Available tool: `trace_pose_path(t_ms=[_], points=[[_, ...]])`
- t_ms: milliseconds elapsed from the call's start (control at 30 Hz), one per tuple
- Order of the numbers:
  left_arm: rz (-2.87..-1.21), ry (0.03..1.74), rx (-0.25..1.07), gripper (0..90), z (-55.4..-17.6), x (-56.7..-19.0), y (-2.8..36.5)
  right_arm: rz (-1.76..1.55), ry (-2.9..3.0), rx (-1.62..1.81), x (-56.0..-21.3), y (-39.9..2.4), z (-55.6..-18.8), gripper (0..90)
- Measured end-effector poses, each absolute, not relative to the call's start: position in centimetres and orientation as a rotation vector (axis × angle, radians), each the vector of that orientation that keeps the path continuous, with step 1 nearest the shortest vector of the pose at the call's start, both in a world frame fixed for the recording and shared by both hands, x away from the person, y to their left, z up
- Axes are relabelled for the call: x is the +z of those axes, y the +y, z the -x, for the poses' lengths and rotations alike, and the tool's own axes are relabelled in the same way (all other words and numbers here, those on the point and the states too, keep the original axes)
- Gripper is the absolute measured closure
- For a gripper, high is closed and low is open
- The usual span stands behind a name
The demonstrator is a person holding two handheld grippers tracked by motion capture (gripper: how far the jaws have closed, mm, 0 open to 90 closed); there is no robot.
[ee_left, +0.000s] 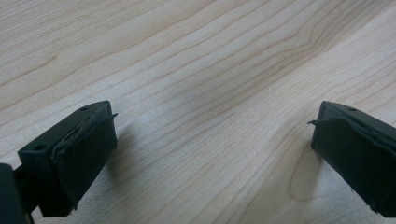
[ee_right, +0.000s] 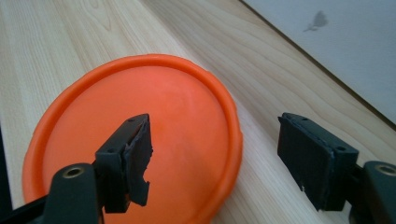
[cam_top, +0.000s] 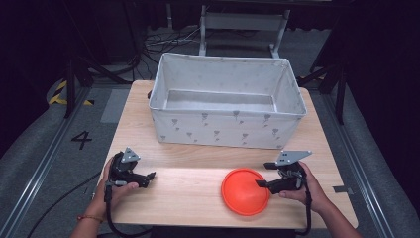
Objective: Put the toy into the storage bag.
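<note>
An orange dome-shaped disc (cam_top: 244, 192) lies upside-down-bowl fashion on the wooden table (cam_top: 178, 198) at the front right. My right gripper (cam_top: 261, 174) is open at the disc's right edge. In the right gripper view (ee_right: 215, 140) one jaw hangs over the orange disc (ee_right: 187, 116) and the other over bare wood beside its rim, and neither pad touches it. My left gripper (cam_top: 148, 178) rests low at the front left, pointing right. Its jaws stand wide open (ee_left: 210, 135) over bare wood, with nothing between them.
A large white fabric bin (cam_top: 228, 129) with small grey prints stands across the back half of the table, and its inside looks empty. Bare wood stretches between the two grippers. Dark floor, cables and a metal frame lie beyond the table.
</note>
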State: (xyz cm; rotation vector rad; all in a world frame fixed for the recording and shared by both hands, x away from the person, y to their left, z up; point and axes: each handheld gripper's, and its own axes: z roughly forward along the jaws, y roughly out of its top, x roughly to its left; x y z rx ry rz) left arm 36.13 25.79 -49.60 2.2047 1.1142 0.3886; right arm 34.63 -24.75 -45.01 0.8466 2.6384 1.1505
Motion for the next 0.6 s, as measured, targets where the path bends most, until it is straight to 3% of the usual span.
trace_pose_path(t_ms=[600], points=[[-2.205, 1.115, 0.388, 0.5, -36.1, -49.6, 25.8, -0.825, 2.711, 1.077, -48.8, -23.5, -34.7, 21.2]])
